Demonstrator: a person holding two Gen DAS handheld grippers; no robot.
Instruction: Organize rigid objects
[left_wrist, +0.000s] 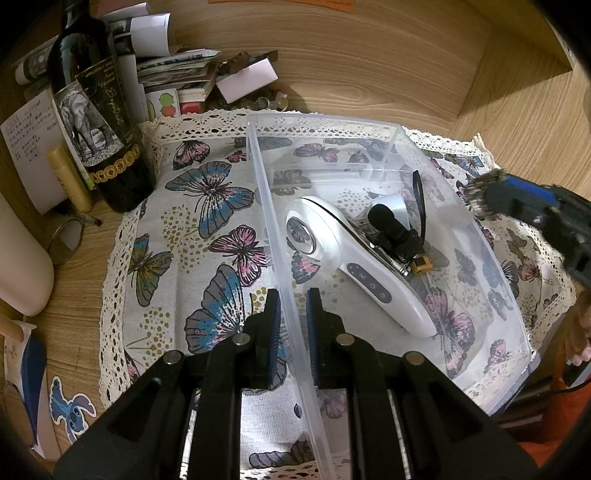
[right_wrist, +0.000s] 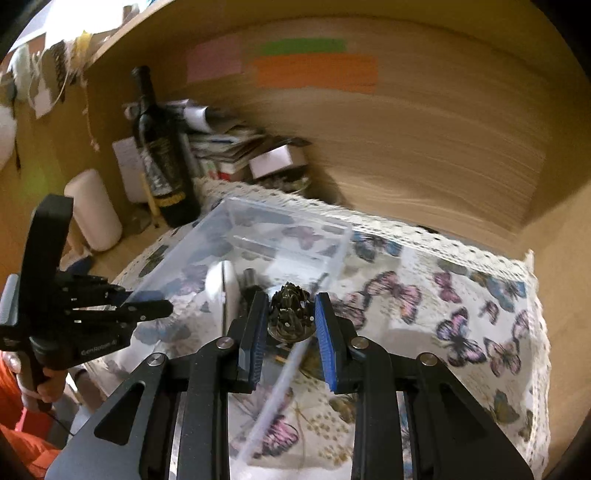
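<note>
A clear plastic bin rests on a butterfly-print cloth. Inside lie a white handheld device, a small black microphone-like gadget and a tiny yellow block. My left gripper is shut on the bin's left wall; in the right wrist view that left gripper shows at the bin's near corner. My right gripper is shut on a dark spiky metal ornament, hanging over the bin's right rim. The left wrist view catches the right gripper and the ornament.
A dark wine bottle, stacked papers and small boxes, a white cylinder and a yellow tube crowd the left and back. Wooden walls with coloured sticky notes close in behind. A hand holds the left gripper.
</note>
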